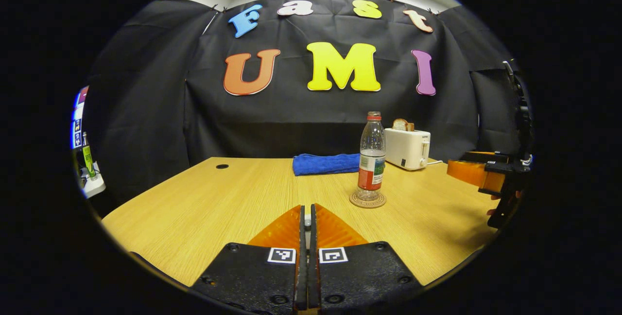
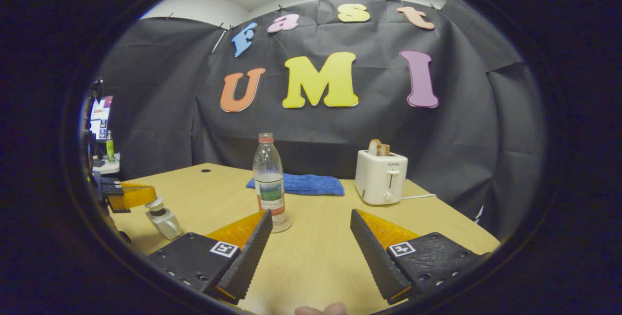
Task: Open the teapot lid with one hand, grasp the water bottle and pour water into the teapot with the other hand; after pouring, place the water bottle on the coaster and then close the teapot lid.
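A clear water bottle (image 1: 371, 159) with a red cap stands upright on a round coaster (image 1: 367, 201) at mid table. In the right gripper view the bottle (image 2: 268, 183) rises just beyond my right gripper's left finger. My right gripper (image 2: 311, 215) is open with nothing between its fingers and shows at the right edge of the left gripper view (image 1: 478, 174). My left gripper (image 1: 307, 206) is shut, with a small pale bit pinched at its tips. The right gripper view shows it (image 2: 146, 197) at far left, holding what looks like the silver teapot lid (image 2: 164, 220) by its knob. The teapot body is hidden.
A white toaster (image 2: 380, 177) with bread in its slot stands at the back right, its cord trailing right. A folded blue towel (image 2: 301, 183) lies behind the bottle. The wooden table (image 1: 218, 208) has a cable hole at the back left. A shelf with small items lies off the table's left side.
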A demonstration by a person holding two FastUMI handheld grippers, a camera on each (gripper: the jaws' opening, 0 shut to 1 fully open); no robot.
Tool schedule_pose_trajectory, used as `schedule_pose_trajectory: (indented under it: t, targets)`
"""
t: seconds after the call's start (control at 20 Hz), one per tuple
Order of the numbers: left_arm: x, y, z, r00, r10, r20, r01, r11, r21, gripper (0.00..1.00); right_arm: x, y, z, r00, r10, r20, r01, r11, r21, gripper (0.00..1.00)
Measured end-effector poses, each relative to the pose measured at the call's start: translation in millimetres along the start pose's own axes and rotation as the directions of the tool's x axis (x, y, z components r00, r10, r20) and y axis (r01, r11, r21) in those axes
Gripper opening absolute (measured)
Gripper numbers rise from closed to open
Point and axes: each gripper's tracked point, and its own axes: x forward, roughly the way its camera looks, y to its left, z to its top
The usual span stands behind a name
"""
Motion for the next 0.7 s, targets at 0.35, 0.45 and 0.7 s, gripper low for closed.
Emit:
schedule_pose_trajectory:
  t: [0.35, 0.45, 0.7]
  targets:
    - [1.6, 0.7, -8.7, 1.0, 0.011, -0.018, -0.012, 1.0, -0.011, 0.04, -7.4, -9.7, -4.5, 1.0, -0.014, 0.004, 0.014, 1.0, 0.014, 0.96]
    - [2.1, 1.0, -10.6, 1.0, 0.013, -0.026, -0.013, 1.0, -0.01, 0.04, -9.6, -11.5, -6.0, 1.0, -0.018, 0.003, 0.018, 1.0, 0.022, 0.96]
    - [2.0, 3.5, -19.3, 0.998, 0.026, -0.052, -0.027, 0.999, -0.017, 0.04, -11.3, -14.3, -7.5, 1.0, -0.023, 0.007, 0.023, 0.999, 0.027, 0.94]
